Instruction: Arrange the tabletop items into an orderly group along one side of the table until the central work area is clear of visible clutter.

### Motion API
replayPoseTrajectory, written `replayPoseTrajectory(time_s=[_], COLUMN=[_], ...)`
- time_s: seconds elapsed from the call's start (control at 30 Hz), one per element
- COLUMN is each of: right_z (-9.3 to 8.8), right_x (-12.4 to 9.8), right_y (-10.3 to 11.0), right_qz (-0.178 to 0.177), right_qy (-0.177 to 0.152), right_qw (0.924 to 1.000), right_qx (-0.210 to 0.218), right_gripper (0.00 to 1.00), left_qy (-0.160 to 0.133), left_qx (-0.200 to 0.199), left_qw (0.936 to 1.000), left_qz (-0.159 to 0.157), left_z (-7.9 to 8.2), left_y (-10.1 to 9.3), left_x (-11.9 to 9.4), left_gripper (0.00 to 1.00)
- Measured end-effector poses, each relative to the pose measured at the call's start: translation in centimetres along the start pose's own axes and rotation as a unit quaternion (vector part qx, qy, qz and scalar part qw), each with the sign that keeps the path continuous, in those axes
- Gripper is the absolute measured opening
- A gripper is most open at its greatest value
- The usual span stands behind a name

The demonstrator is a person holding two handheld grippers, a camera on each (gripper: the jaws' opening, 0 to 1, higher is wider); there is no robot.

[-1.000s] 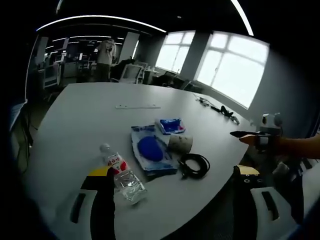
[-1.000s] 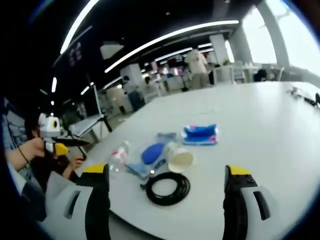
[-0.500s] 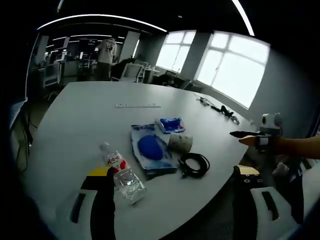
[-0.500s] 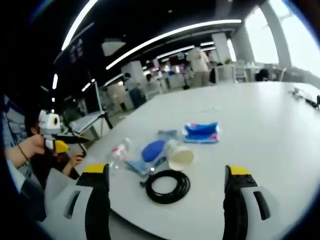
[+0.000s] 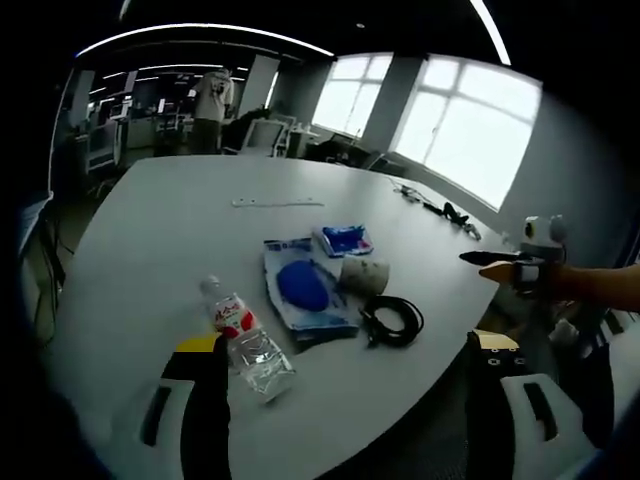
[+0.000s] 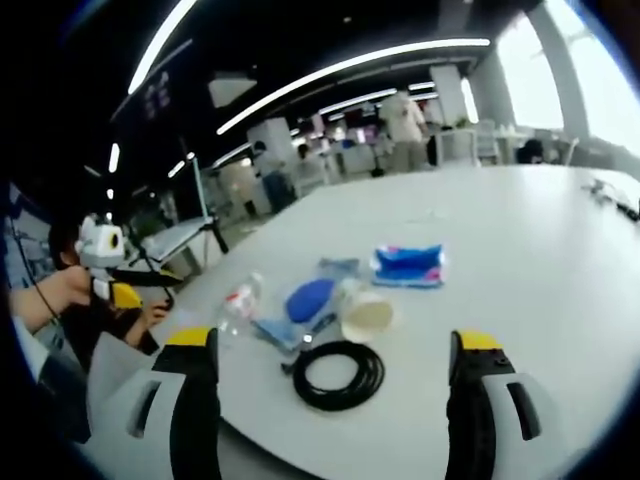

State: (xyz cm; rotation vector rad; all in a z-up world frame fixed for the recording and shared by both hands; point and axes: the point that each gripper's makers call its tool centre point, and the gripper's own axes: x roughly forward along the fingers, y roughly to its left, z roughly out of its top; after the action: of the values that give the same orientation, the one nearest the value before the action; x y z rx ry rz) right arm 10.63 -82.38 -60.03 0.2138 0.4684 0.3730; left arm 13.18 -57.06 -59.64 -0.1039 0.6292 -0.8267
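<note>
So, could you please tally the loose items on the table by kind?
Water bottle: 1
Blue-filled clear pouch: 1
Small blue packet: 1
Tape roll: 1
Coiled black cable: 1
Flat white strip: 1
Total: 6

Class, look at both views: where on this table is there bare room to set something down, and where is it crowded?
Bare: the table left of the water bottle, the stretch between the pouch and the far white strip, and the wide area right of the pouch in the right gripper view. Crowded: bottle, blue packet, paper cup and cable coil near the front edge.
</note>
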Motion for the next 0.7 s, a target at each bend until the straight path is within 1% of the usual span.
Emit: replayPoseTrajectory(time_s=[0.2,0.3,0.47,0.7], right_z=[-0.2,0.3,0.8,0.8], right_x=[0.4,0.7,1.1,1.5], right_y=[0.2,0.1,0.0,0.4], right_qz=[0.007,0.009,0.011,0.017], right_qy=[0.006,0.003,-0.001,0.002], right_qw=[1.0,0.9999,0.9999,0.9998], right_qx=[-0.003,-0.003,-0.008,-0.011], right_gripper=[0.93,0.93,0.93,0.92], left_qy=[0.005,0.004,0.01,0.011], left_qx=[0.001,0.003,0.009,0.009], left_qw=[1.0,1.0,0.9999,0.9999], left_qz=[0.0,0.002,0.005,0.008], left_z=[0.1,0.4,0.5,0.8], left_y=[0.3,0.5,1.2,2.0], left_x=[0.5,0.5,0.7,0.8], left_gripper=[1.0,1.0,1.0,1.0])
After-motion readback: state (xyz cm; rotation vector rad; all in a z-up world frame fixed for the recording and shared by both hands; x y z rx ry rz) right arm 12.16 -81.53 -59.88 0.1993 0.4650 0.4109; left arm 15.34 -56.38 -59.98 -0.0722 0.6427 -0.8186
